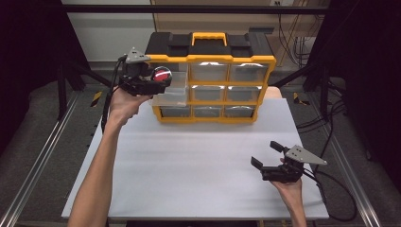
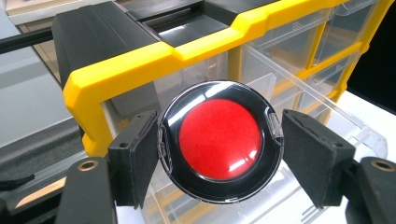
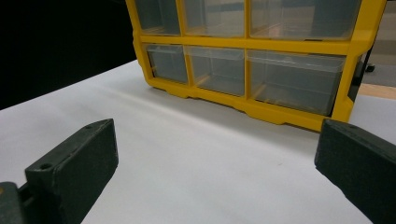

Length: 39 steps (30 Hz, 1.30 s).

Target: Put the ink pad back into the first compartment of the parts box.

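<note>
Left claw gripping a round red-and-black disc above the organizer's pulled-out clear drawer, right claw spread wide over the white worktop

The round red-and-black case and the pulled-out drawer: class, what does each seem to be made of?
Round case: apparently glossy hard plastic, with sharp glare on its red centre and black rim. Pulled-out drawer: clear, shiny plastic by its look; the organiser's yellow frame shows through its walls.

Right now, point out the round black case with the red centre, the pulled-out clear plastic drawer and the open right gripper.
Round black case with red centre (image 2: 219,139): left gripper view, on the red disc.
Pulled-out clear plastic drawer (image 1: 172,93): high view, on its front wall.
Right gripper (image 1: 267,155): high view, midway between its fingertips.
</note>
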Each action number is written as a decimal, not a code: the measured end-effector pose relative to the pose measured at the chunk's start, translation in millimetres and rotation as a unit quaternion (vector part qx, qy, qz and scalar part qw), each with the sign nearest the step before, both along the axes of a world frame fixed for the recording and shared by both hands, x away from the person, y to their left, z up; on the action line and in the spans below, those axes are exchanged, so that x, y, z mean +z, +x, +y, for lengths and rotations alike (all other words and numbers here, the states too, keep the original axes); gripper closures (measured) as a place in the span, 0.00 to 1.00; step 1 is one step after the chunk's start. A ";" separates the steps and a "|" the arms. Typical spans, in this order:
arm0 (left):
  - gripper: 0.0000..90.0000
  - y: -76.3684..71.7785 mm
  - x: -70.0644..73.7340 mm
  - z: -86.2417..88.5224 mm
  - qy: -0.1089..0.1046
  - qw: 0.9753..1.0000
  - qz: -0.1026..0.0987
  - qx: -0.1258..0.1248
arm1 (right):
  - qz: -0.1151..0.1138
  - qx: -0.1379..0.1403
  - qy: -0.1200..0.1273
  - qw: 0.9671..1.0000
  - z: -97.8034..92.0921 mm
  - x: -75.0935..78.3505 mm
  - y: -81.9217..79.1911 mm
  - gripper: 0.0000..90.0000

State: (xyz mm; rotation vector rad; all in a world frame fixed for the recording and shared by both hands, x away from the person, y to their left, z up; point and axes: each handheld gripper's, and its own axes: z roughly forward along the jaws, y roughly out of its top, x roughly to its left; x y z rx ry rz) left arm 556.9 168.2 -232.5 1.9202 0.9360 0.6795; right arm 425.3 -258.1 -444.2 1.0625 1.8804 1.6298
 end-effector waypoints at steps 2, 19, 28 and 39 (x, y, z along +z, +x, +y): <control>0.32 0.0 -0.2 0.0 0.001 1.000 0.003 0.000 | -0.002 0.000 -0.001 1.000 0.0 -0.3 0.2 0.00; 0.32 2.4 -1.0 1.4 -0.001 1.000 0.018 0.007 | -0.001 0.001 0.000 1.000 -0.1 0.0 0.2 0.00; 0.32 4.7 -0.3 0.5 0.007 1.000 0.018 0.004 | -0.002 0.001 0.000 1.000 -0.3 -0.1 0.4 0.00; 0.32 7.7 0.8 -2.1 0.019 0.999 0.029 0.008 | -0.001 0.002 0.002 1.000 0.3 -0.2 0.2 0.00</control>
